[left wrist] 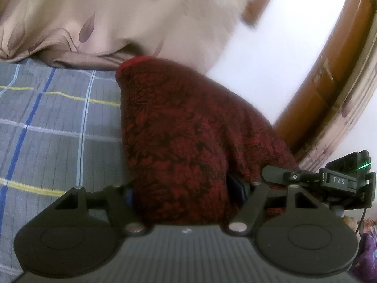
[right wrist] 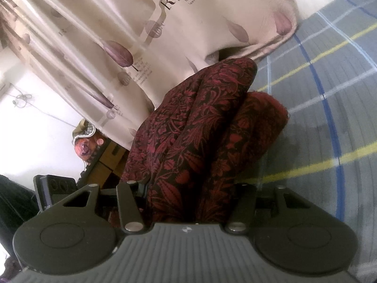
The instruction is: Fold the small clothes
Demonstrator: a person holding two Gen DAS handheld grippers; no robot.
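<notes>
A small dark red garment with a black floral print [left wrist: 188, 127] hangs lifted above the grey plaid bed sheet [left wrist: 51, 122]. My left gripper [left wrist: 186, 193] is shut on one edge of it; the cloth covers the fingertips. In the right wrist view the same garment [right wrist: 200, 136] drapes in two folds, and my right gripper [right wrist: 188, 198] is shut on its near edge, fingertips hidden by cloth. The right gripper's body [left wrist: 329, 179] shows at the right of the left wrist view, close beside the left one.
A beige leaf-print curtain [right wrist: 141, 35] hangs behind the bed and bunches onto the sheet [right wrist: 329, 108]. A brown wooden door frame [left wrist: 329, 75] and white wall are at the right. A wooden cabinet with clutter [right wrist: 103, 155] stands at the left.
</notes>
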